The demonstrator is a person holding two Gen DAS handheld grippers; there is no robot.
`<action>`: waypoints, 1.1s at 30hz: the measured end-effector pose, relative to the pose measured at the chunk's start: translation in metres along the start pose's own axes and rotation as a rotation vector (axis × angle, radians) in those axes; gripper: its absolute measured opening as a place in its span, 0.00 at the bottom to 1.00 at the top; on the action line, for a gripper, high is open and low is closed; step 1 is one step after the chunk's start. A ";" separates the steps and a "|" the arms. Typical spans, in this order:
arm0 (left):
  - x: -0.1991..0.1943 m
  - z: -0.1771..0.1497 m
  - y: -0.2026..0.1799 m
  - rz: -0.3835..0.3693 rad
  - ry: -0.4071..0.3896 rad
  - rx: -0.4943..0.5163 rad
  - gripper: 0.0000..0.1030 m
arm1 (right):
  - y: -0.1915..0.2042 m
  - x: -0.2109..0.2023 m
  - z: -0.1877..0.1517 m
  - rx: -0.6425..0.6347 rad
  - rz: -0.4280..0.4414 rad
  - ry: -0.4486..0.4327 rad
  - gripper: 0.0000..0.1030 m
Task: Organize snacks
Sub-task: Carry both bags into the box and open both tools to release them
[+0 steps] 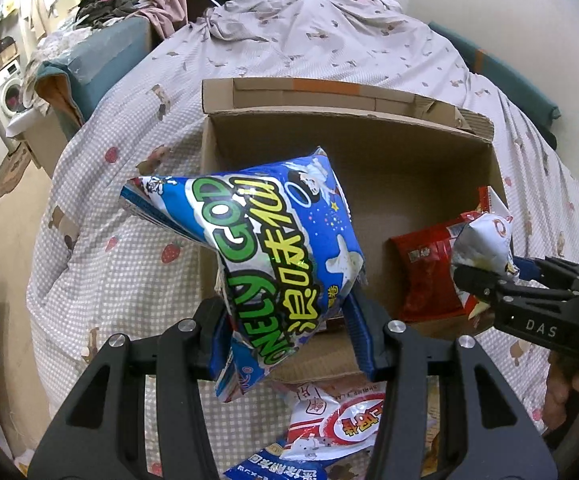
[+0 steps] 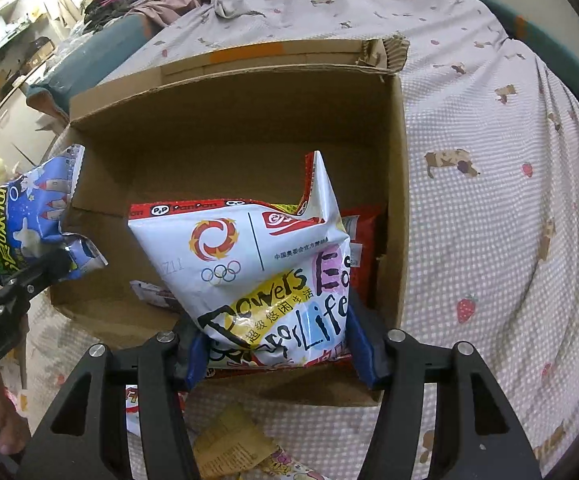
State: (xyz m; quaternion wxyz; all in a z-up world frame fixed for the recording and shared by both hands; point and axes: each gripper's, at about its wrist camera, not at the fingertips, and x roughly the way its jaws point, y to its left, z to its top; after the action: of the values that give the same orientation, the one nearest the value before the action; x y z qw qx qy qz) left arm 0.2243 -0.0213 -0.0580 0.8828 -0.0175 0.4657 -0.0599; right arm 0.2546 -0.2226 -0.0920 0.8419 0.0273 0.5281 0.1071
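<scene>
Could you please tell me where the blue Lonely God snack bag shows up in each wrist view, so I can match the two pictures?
Left wrist view: the blue snack bag fills the centre, clamped in the left gripper.
Right wrist view: the same bag sits at the left edge, beside the box's left wall.
Shared landmark: the open cardboard box on the bed.

Checked bedsheet (image 1: 109, 272) w/ strawberry and animal prints is seen spread across frame centre; rumpled quilt (image 1: 297, 28) at top; washing machine (image 1: 7, 96) at upper left; clothes pile (image 1: 109, 0) on teal sofa (image 1: 105, 60), upper left
</scene>
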 end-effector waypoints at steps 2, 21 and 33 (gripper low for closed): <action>0.003 0.000 0.000 -0.010 0.011 -0.011 0.44 | 0.001 0.000 0.001 -0.002 -0.008 -0.002 0.59; 0.015 -0.005 -0.006 -0.040 0.072 0.006 0.46 | -0.012 -0.014 0.010 0.082 0.177 -0.070 0.86; 0.009 -0.004 -0.005 0.007 0.054 0.018 0.84 | -0.018 -0.019 0.013 0.091 0.186 -0.084 0.86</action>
State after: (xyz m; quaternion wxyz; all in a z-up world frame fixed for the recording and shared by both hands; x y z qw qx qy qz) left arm 0.2254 -0.0269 -0.0670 0.8703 -0.0063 0.4887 -0.0616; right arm 0.2608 -0.2433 -0.0722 0.8477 0.1189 0.4918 0.1595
